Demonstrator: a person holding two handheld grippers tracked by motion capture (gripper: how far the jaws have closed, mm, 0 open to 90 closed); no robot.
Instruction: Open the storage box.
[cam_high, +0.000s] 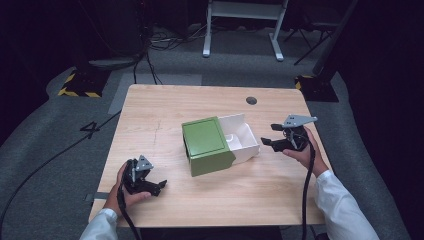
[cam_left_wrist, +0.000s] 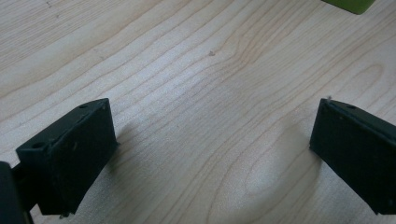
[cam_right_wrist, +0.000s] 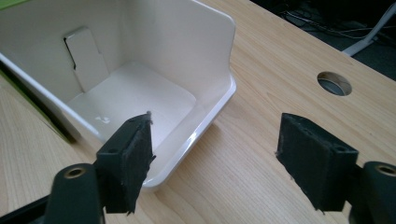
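Item under inspection: a drawer-type box near the middle of the wooden table (cam_high: 165, 107), consisting of a green sleeve (cam_high: 206, 145) and a white inner tray (cam_high: 244, 135). The tray is drawn partway out of the sleeve on the side toward the person's right. The long axis of the assembly runs roughly left to right across the table, slightly skewed, the sleeve end lying a little nearer the person and the exposed tray end a little farther. The tray opening faces upward; its interior appears empty, with a flap cut into the wall at the sleeve end, seen in the right gripper view.

Right gripper (cam_high: 272, 135): held in the person's right hand (cam_high: 300, 150), just beside the tray's exposed end, not touching it in the high view. Its jaws are spread wide and point toward the tray. In the right gripper view the tray (cam_right_wrist: 140, 84) sits ahead of one jaw, its rounded corner nearest; nothing is between the jaws except bare table. A round cable hole (cam_right_wrist: 334, 83) lies beyond.

Left gripper (cam_high: 159, 187): held in the person's left hand (cam_high: 125, 192) near the front left part of the table, well apart from the box. Jaws spread wide, nothing between them, directed over bare wood. In the left gripper view a corner of the green sleeve (cam_left_wrist: 350, 4) shows at the top edge
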